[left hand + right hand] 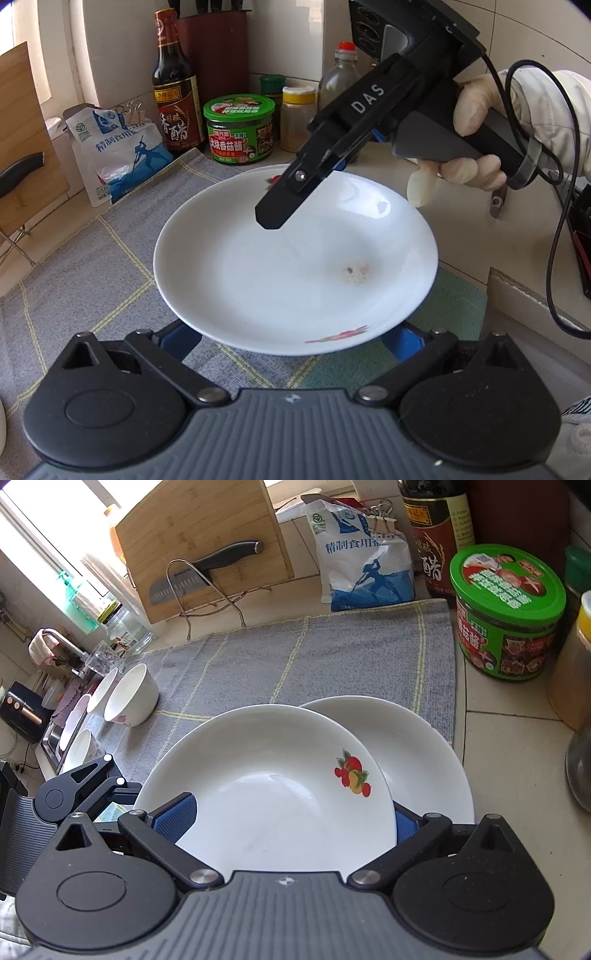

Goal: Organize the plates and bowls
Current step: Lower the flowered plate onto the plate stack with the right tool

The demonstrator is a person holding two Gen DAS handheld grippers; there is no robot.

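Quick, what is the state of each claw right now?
Left claw: around the near rim of the top white plate; grip cannot be told.
Right claw: the same at its opposite rim.

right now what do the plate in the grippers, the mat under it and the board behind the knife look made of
Plate: looks like glazed white ceramic, glossy with window glare and a printed fruit decal; melamine can't be ruled out.
Mat: woven fabric, matte grey with yellow grid stripes and visible weave.
Board: likely bamboo, pale tan, with strip grain and node marks.

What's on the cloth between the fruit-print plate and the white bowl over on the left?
Nothing: in the right wrist view, only bare grey cloth lies between the fruit-print plate and the white bowl.
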